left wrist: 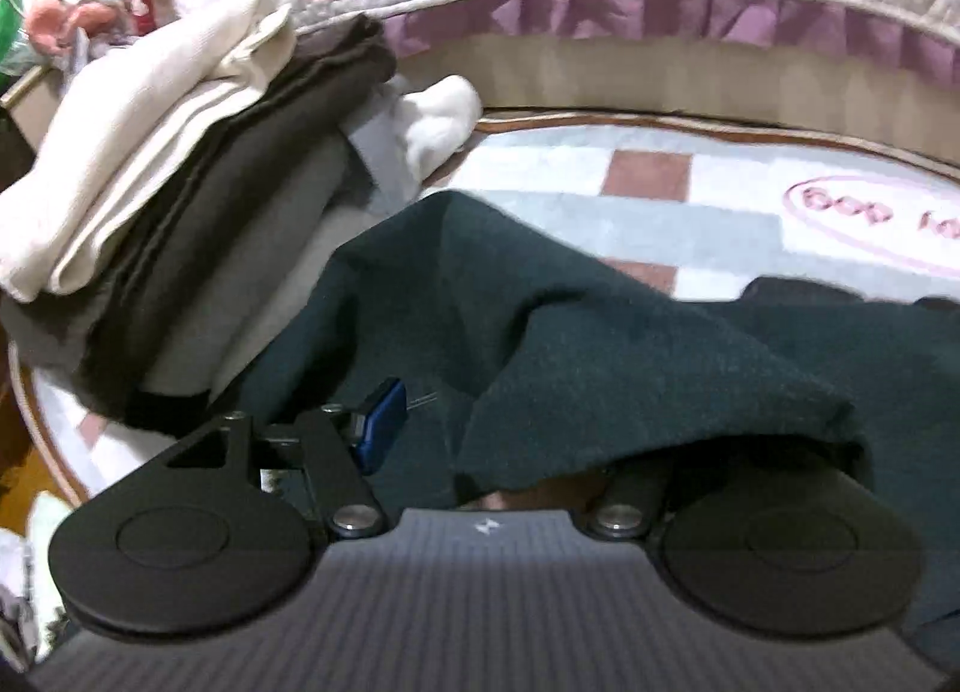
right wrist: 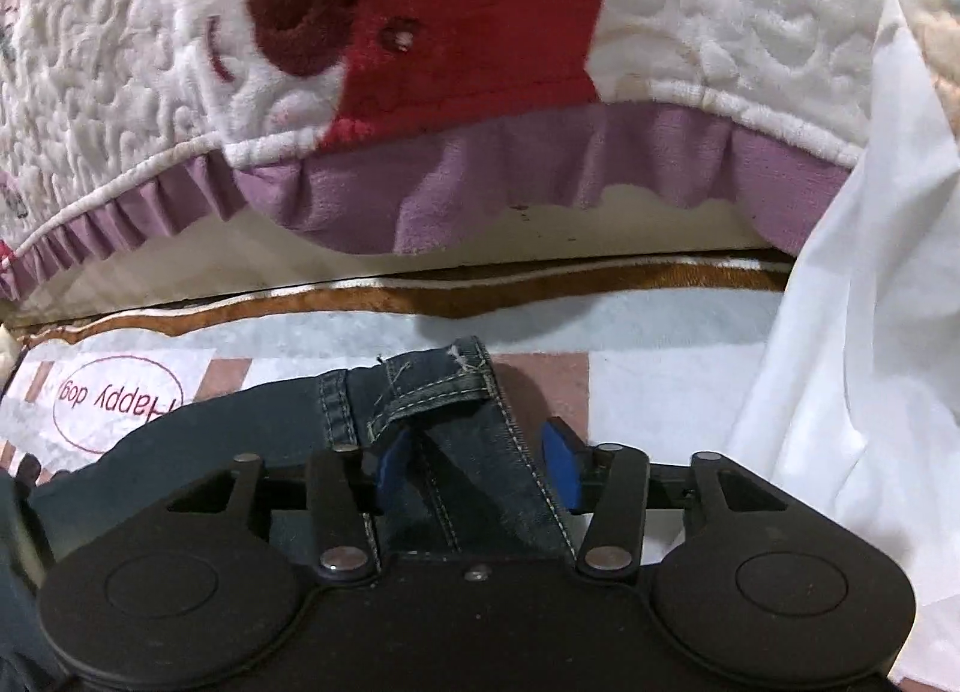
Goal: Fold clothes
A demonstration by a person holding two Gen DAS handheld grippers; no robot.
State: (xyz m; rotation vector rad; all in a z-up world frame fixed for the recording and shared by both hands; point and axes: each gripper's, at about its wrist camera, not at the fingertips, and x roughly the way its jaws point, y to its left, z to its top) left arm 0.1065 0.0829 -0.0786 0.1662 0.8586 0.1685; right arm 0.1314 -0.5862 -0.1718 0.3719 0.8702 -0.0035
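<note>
In the left wrist view a dark green garment (left wrist: 600,332) lies crumpled on the rug. One fold of it is draped over the right side of my left gripper (left wrist: 504,440) and hides that finger. The left blue pad (left wrist: 381,422) stands free, touching nothing, so the jaws are open. In the right wrist view a strip of blue denim (right wrist: 456,416) with a belt loop and pale stitching lies between the pads of my right gripper (right wrist: 477,464). Both blue pads (right wrist: 561,464) stand apart from each other, and the right one is clear of the denim.
A stack of folded clothes (left wrist: 150,200), cream, brown and grey, sits at the left on the checked rug (left wrist: 660,194). Behind runs a bed edge with a quilted cover and purple ruffle (right wrist: 480,176). A white cloth (right wrist: 852,332) hangs at the right.
</note>
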